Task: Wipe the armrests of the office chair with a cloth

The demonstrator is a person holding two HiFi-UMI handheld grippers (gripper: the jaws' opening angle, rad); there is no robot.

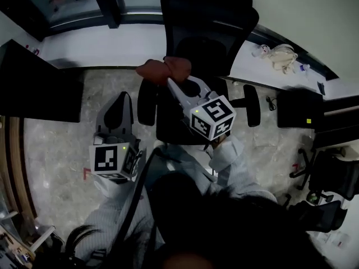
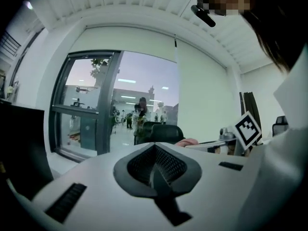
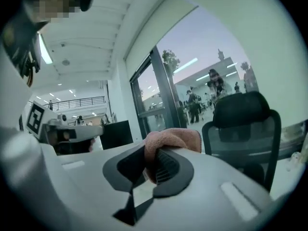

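Observation:
The black office chair stands in front of me, its left armrest and right armrest both bare. My right gripper is shut on a pink cloth, held in the air above the seat's left side near the left armrest. In the right gripper view the cloth bulges out from between the closed pads, with the chair back behind it. My left gripper hangs lower left of the chair, shut and holding nothing.
A white counter runs along the window behind the chair. A black panel stands at the left. On the right are a white bag, a black box and another chair.

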